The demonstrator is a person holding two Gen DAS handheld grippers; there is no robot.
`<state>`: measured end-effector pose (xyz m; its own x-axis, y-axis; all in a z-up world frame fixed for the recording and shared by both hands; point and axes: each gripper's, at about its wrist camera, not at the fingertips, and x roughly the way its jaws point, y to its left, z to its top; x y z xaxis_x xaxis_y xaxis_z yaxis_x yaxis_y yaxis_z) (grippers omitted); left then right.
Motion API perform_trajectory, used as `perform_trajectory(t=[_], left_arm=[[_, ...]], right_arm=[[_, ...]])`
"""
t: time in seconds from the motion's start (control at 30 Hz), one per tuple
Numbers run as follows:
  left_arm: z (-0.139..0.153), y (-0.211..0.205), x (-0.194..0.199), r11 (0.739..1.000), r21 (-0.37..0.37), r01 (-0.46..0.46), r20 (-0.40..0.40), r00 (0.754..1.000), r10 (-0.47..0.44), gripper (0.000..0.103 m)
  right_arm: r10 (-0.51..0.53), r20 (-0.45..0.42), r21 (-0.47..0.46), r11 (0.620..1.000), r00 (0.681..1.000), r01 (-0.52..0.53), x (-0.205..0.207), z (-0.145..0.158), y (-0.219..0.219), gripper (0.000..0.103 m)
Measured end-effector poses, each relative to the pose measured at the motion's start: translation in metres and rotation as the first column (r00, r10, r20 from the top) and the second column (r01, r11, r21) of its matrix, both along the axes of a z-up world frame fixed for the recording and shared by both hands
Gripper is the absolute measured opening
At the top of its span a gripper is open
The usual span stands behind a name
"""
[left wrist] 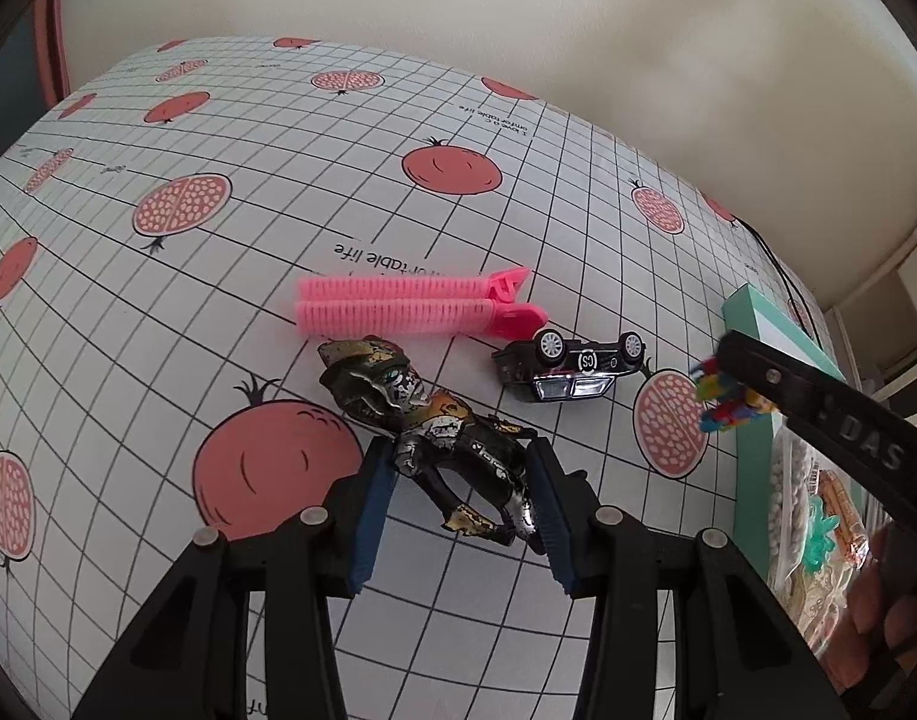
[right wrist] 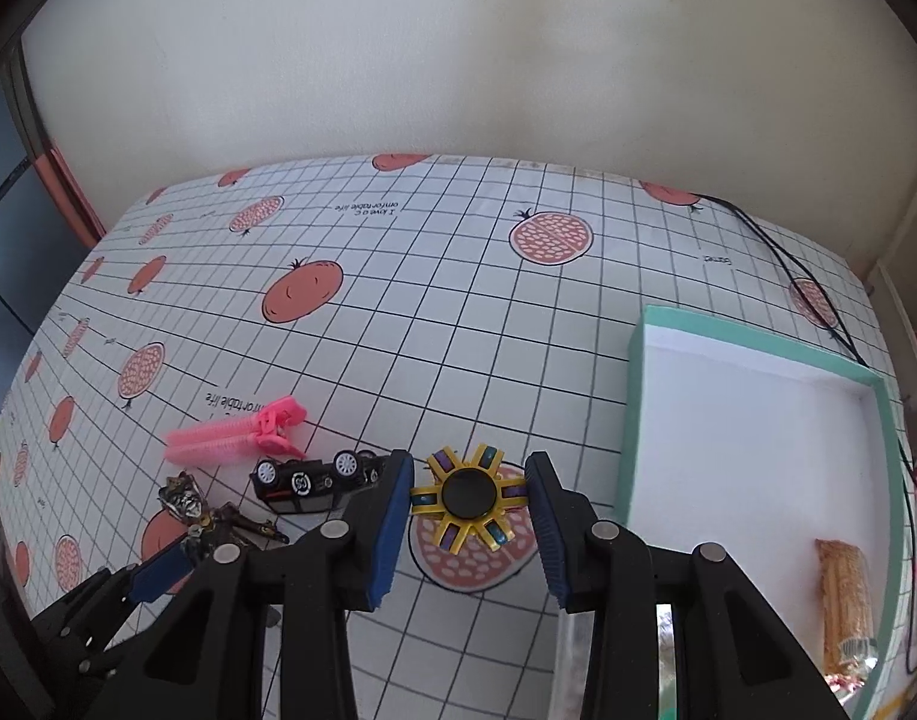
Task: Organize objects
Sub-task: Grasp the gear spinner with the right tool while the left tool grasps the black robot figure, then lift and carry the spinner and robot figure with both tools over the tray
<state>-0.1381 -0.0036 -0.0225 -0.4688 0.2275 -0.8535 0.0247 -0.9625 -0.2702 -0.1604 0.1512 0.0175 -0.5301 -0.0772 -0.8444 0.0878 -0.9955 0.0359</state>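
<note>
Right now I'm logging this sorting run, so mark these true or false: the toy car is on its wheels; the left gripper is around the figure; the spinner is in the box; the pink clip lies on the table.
1. The toy car stands on its wheels. False: it lies upside down, wheels up.
2. The left gripper brackets the robot figure. True.
3. The spinner sits inside the teal box. False: it is between the right gripper fingers, beside the box.
4. The pink clip lies on the table. True.
</note>
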Motion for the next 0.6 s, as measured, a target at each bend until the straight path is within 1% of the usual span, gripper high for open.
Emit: perform_trajectory(t=[0.03,0.1,0.17,0.3,0.5,0.6], left_arm=[[0.002,-0.002,0.001,1.000,-0.003,-0.006,-0.004,1.000,0.006,0.043],[0.007,-0.003,0.002,1.000,-0.013,-0.012,-0.010,1.000,0.011,0.040],[0.010,-0.003,0.005,0.999,-0.034,-0.018,-0.010,1.000,0.018,0.040],[0.012,-0.005,0.009,0.999,-0.045,-0.030,-0.011,1.000,0.029,0.039],[0.029,0.002,0.018,0.995,-0.093,-0.037,-0.074,0.997,0.030,0.039],[0.039,0.011,0.022,0.993,-0.111,-0.027,-0.103,0.995,0.016,0.039]], right_arm=[[-0.003,-0.007,-0.006,1.000,1.000,0.003,0.004,0.003,0.002,0.041],[-0.008,-0.023,-0.019,1.000,1.000,0.007,0.013,0.010,0.006,0.041],[-0.016,-0.035,-0.034,0.999,0.999,0.015,0.021,0.015,0.011,0.041],[-0.033,-0.063,-0.059,0.998,0.997,0.029,0.038,0.024,0.019,0.041],[-0.054,-0.108,-0.091,0.995,0.993,0.044,0.062,0.031,0.031,0.041],[-0.062,-0.133,-0.086,0.995,0.989,0.051,0.071,0.032,0.036,0.041]])
